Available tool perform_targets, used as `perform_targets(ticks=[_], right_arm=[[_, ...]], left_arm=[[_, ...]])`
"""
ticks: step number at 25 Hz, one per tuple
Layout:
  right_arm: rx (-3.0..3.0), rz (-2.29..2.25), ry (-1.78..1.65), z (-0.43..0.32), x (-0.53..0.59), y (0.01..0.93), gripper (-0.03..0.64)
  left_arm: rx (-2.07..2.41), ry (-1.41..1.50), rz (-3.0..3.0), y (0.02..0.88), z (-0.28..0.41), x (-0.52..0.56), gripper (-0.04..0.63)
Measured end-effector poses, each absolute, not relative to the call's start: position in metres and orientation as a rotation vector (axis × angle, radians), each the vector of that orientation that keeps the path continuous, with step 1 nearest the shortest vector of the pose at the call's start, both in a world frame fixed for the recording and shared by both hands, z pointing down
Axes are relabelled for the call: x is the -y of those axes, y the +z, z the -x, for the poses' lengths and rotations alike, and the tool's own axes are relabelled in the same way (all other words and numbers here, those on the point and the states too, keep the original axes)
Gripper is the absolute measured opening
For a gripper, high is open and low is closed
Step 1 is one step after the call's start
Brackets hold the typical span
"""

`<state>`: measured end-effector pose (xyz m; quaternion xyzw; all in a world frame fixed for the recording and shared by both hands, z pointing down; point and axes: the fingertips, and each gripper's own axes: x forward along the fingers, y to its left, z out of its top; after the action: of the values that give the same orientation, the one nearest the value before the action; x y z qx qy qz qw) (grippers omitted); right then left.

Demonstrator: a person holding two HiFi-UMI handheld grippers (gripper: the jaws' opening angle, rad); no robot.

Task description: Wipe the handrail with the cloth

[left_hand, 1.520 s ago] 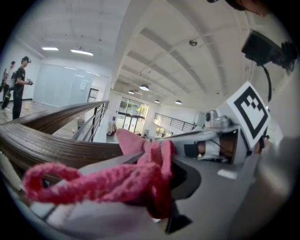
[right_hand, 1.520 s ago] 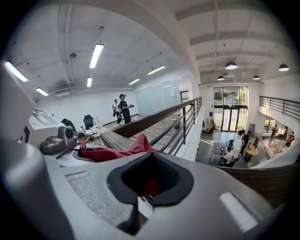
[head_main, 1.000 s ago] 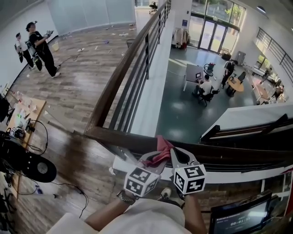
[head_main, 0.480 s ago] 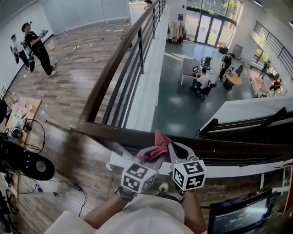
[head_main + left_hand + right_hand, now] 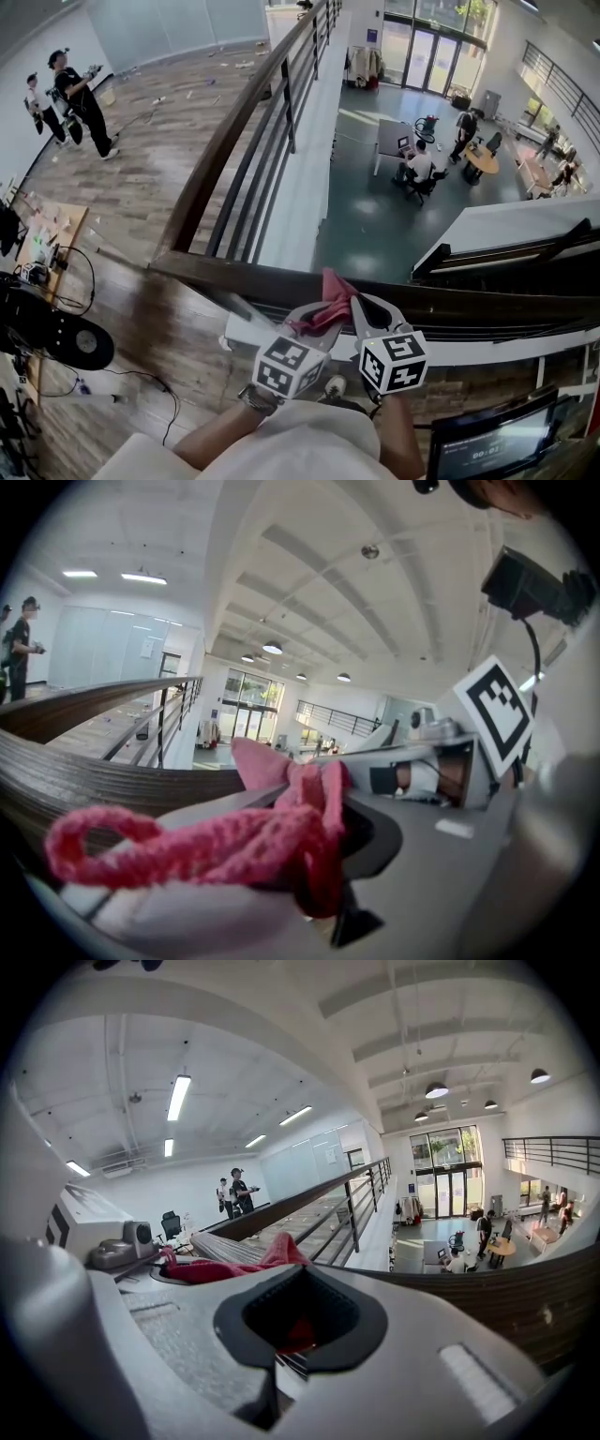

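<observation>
At the lower centre of the head view, the left hand-held gripper (image 5: 317,325) is clamped on the pink cloth (image 5: 335,289), which is bunched over the wooden handrail (image 5: 216,272). Just to its right, the right hand-held gripper (image 5: 360,315) pinches the same cloth, probably to keep it taut for wiping.

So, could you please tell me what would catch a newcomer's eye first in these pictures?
The pink cloth at bottom centre, pinched between the left gripper and the right gripper, stands out against the dark wooden handrail. Beyond the rail, the view drops to a lobby at upper right, where people sit by a table.
</observation>
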<state>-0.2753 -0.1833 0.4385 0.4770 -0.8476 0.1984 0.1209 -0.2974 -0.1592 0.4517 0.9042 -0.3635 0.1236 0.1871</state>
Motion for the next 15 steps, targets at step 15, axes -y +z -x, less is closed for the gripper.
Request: perform_targets(ticks=[15], right_arm=[[2.489, -1.442, 0.607, 0.214, 0.179, 0.438, 0.003]], left_arm=[[0.992, 0.350, -2.573, 0.451, 0.237, 0.155, 0.069]])
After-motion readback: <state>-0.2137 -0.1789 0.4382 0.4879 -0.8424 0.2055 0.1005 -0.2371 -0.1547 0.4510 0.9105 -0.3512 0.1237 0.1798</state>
